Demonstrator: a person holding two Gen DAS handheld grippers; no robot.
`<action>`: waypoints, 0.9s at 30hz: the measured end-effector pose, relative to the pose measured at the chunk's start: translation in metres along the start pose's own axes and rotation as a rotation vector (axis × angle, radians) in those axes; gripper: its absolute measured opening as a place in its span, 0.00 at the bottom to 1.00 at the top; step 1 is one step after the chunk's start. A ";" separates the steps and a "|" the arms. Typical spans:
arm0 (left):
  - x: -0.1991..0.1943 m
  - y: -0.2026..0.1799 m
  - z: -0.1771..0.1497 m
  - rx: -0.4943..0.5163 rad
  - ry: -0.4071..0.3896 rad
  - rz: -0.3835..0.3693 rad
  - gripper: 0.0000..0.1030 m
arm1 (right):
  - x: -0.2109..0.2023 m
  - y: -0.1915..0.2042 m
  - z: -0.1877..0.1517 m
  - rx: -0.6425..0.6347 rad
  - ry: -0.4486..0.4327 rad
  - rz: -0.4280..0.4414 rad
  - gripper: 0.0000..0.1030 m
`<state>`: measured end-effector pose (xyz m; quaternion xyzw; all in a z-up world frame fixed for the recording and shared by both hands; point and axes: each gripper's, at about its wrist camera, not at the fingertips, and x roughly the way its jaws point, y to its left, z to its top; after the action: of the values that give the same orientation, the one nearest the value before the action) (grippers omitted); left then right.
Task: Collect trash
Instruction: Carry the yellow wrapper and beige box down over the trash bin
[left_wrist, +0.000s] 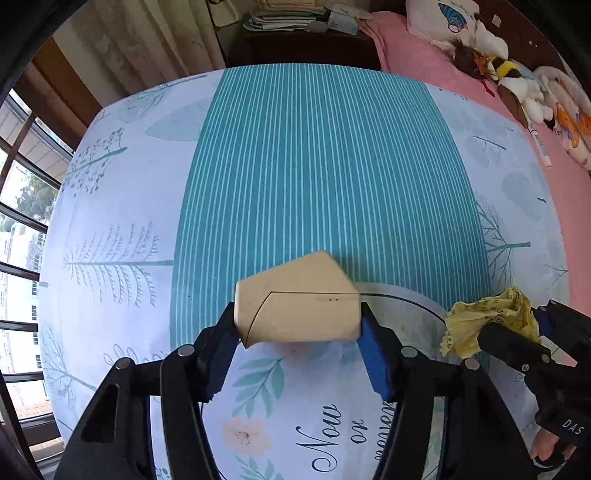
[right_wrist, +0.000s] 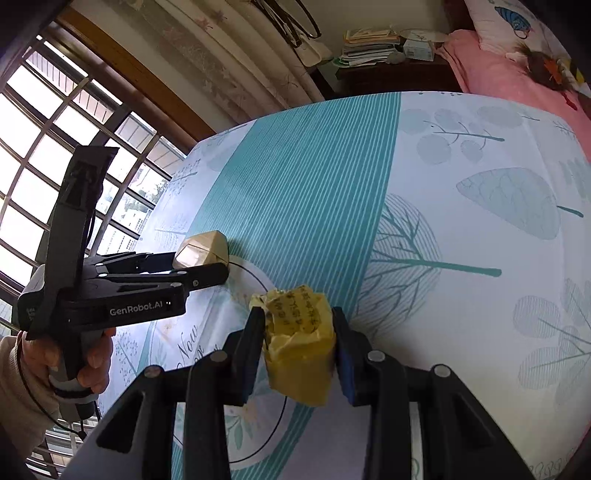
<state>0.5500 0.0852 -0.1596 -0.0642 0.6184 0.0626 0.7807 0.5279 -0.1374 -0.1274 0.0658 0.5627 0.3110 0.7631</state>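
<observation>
A beige box (left_wrist: 299, 299) with angled corners sits low over the patterned tablecloth (left_wrist: 314, 166). My left gripper (left_wrist: 297, 319) is shut on it, a pad pressed against each side. The right wrist view shows the same box (right_wrist: 201, 251) at the tips of the left gripper (right_wrist: 207, 267), with a hand on its handle. A crumpled yellow paper (right_wrist: 299, 343) with printed writing is pinched between the pads of my right gripper (right_wrist: 297, 326). In the left wrist view that yellow paper (left_wrist: 476, 321) is at the lower right, in the right gripper (left_wrist: 517, 326).
The cloth has a teal striped band down its middle and pale leaf prints at the sides. A pink bed (left_wrist: 424, 59) with stuffed toys (left_wrist: 513, 85) lies to the right. A dark cabinet with stacked papers (left_wrist: 284, 16) stands behind. A barred window (right_wrist: 55, 155) is on the left.
</observation>
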 end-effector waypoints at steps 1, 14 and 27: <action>-0.001 0.001 -0.002 -0.010 -0.001 -0.004 0.58 | 0.000 0.000 -0.001 0.002 -0.001 0.000 0.34; -0.056 -0.004 -0.054 -0.045 -0.044 -0.013 0.58 | -0.034 0.017 -0.026 0.033 -0.025 -0.005 0.31; -0.151 0.020 -0.157 -0.044 -0.097 -0.037 0.58 | -0.091 0.081 -0.089 0.082 -0.073 -0.018 0.31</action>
<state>0.3621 0.0742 -0.0482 -0.0896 0.5768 0.0646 0.8094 0.3995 -0.1456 -0.0484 0.1033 0.5471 0.2783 0.7827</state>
